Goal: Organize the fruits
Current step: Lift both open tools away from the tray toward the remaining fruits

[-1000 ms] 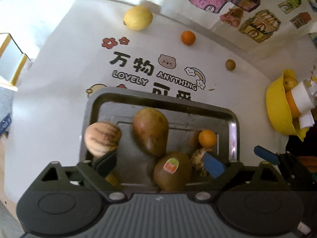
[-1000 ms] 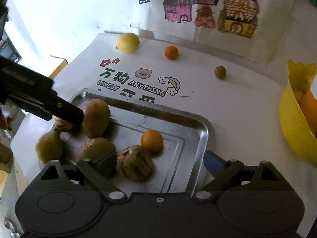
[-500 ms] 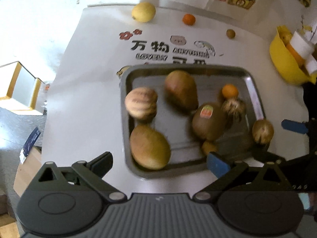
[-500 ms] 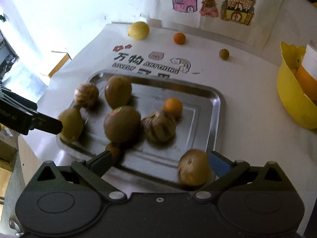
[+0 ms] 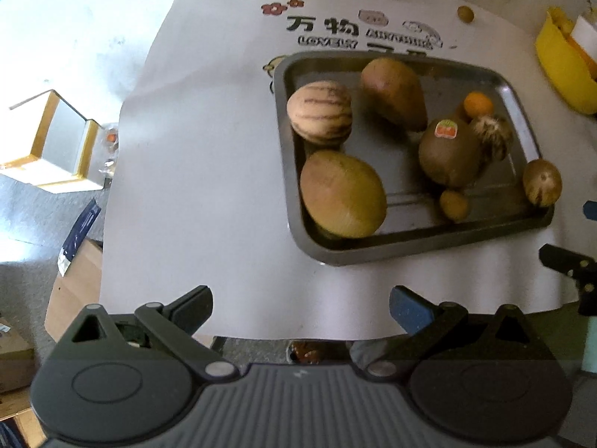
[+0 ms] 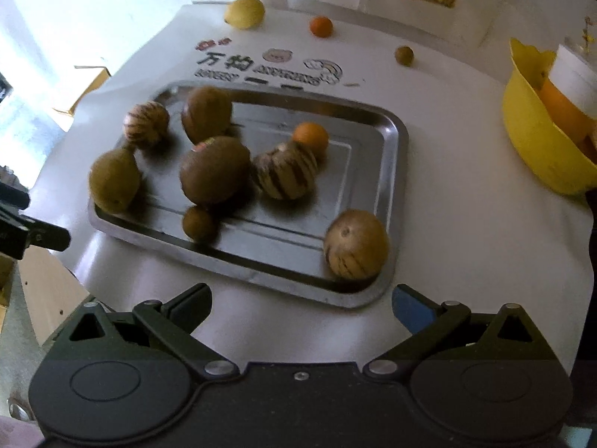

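Fruit sits gathered in the steel tray [image 6: 395,138], both the left gripper [image 5: 300,304] and right gripper [image 6: 300,300] spread apart and empty near its front edge. Leftmost, the green-yellow mango [image 6: 113,181] crowds the rim and could roll off if nudged. Rightward, the yellow bowl [image 6: 537,149] is cut off, its contents unclear.

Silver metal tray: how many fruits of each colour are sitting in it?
Striped tan round fruits: 3
Small orange citrus fruit: 1
Plain brown or olive fruits: 4
Total in the silver metal tray: 8
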Demonstrator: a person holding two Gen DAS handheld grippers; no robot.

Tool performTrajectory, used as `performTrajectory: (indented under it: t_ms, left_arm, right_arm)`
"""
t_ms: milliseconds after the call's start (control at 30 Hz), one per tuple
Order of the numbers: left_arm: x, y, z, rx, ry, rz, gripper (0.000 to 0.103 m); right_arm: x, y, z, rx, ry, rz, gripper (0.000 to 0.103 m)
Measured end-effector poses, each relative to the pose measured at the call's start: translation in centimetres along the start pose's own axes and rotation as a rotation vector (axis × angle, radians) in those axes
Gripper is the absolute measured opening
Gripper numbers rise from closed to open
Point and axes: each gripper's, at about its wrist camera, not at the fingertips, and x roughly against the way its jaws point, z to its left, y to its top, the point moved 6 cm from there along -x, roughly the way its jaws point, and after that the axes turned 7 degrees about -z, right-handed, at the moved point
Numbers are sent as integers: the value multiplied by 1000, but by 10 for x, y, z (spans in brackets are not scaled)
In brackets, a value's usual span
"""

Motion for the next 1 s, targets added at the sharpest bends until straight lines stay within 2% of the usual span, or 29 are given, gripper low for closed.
performTrajectory:
  t_ms: [200, 400, 733, 1000]
  left_arm:
    - [-5, 5, 4, 4, 29, 12, 103]
    - [-8, 17, 5, -3, 47, 13, 103]
    - [-8, 55, 6, 44, 47, -3, 103]
    - [-12, 98, 8, 101, 60, -32, 103]
  right_arm:
    - [-8, -5, -15, -17, -70, 54, 102]
    - [-10, 5, -28, -29, -79, 52, 102]
    - [-16, 45, -33, -35, -57, -5, 102]
    - [-29, 84, -40, -46, -21, -60, 102]
